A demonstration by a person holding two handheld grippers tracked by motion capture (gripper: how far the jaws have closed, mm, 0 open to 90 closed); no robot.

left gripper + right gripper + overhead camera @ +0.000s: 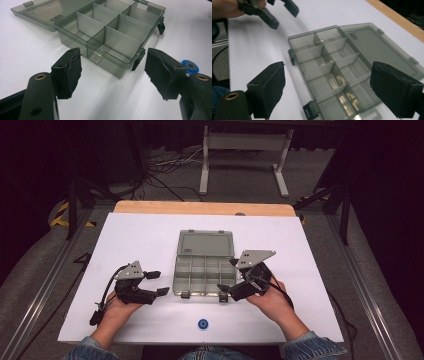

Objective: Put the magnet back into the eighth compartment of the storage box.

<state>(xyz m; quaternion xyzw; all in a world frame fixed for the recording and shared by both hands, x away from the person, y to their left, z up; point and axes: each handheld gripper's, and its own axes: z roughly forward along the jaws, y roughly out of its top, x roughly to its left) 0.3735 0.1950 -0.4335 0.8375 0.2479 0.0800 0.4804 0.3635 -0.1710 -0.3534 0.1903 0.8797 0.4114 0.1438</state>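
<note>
A clear grey compartment box [205, 272] lies in the middle of the white table, its lid [206, 243] folded flat behind it. The dividers form several empty cells [112, 37]. My left gripper [159, 283] rests on the table just left of the box's front corner, open, with nothing between its pads [72, 72]. My right gripper [227, 275] hovers by the box's front right corner, open and empty. In the right gripper view the box [329, 72] lies below and beyond the right gripper [327, 92]. The left gripper [279, 12] shows farther off.
A small blue ring [203, 323] lies near the table's front edge, also in the left gripper view [190, 65]. Two black latches [185, 295] hang off the box's front wall. A wooden strip [205, 208] borders the far edge; a white stand [245, 160] and cables sit beyond.
</note>
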